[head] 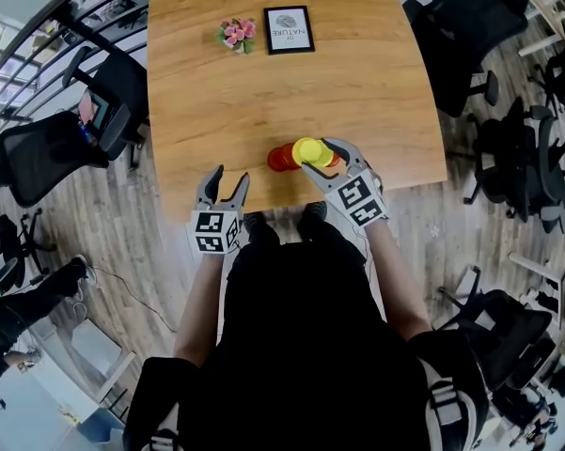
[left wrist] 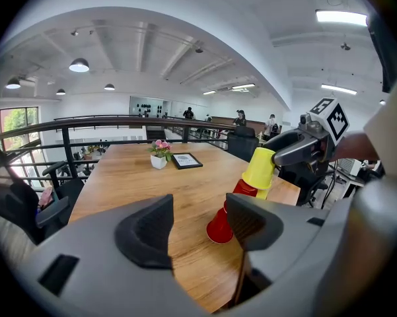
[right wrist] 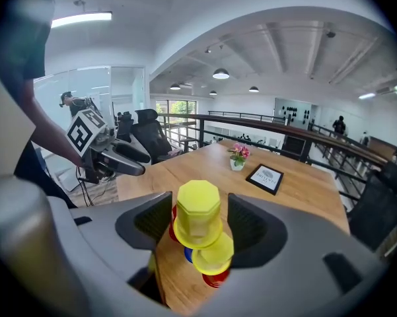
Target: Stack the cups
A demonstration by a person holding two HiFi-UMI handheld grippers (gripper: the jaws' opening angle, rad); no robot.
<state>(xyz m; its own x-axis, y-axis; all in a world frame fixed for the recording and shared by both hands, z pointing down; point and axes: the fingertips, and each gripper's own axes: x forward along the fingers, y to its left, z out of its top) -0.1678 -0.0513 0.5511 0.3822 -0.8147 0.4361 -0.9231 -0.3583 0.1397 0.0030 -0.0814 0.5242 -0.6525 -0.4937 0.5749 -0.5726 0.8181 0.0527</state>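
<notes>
On the light wooden bench (head: 357,83), the stack of upturned plastic cups (head: 299,156) stands close to the near edge, a little right of the middle. It has a glossy red cup (left wrist: 220,227) at the foot and a bright yellow cup (right wrist: 198,211) on top, with another yellow rim and a sliver of blue showing between them. The right tongs (head: 317,154) reach in from the near right and straddle that yellow cup. Their pads stand apart on either side of it with a gap showing on at least one side, so I judge the cup released rather than clamped. The stack's long axis is not plumb: in the left gripper view it leans from the red cup's rim up toward the right tongs. The coming move therefore turns on drawing those tongs back along their own line, toward the near right, without brushing the top. The left tongs (head: 230,175) hover over the near edge, left of the stack and apart from it, jaws wide and holding nothing; they are the farther pair. Room is tight nearward, where the bench ends just beside the stack. Far and left lies bare wood, with a small pot of pink flowers (head: 236,34) and a black-framed print (head: 289,29) well away at the far side.
</notes>
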